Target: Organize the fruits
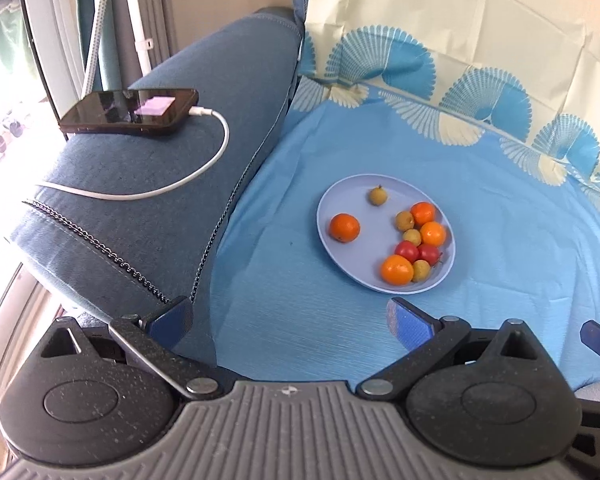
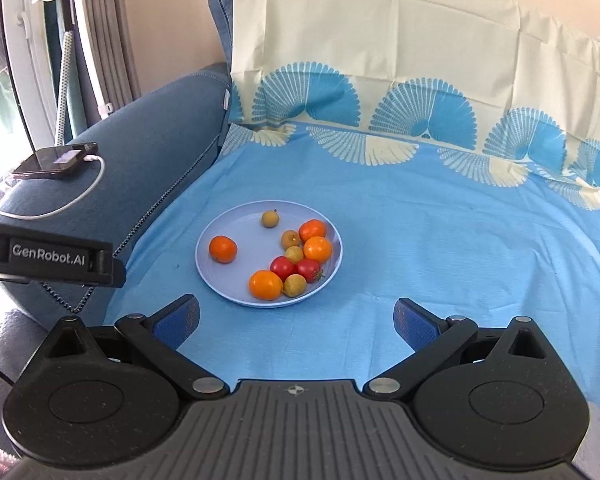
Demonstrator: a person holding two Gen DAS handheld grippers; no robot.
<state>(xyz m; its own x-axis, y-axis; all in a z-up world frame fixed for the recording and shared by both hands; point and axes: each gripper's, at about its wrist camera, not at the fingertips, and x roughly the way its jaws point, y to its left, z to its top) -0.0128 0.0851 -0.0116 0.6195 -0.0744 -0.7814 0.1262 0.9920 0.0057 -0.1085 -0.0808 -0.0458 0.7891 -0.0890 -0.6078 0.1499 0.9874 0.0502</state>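
**Fruit plate on the covered sofa seat**

A round pale-blue plastic plate (image 2: 220, 280) of oranges, red and yellow-green fruits sits on the blue fan-patterned sheet (image 2: 420, 220). One lone orange (image 2: 223, 249) lies apart. A black phone (image 1: 129, 111) with white cable (image 1: 204, 164) rests on the denim armrest (image 1: 160, 208). The left gripper (image 1: 290, 318), marked "GenRobot.AI", and the right gripper (image 2: 296, 318) both gape empty, with nothing between them and the plate

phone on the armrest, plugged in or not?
Plugged in. A white cable runs into the end of the phone, which lies flat on the blue armrest. Whether it is charging cannot be told.
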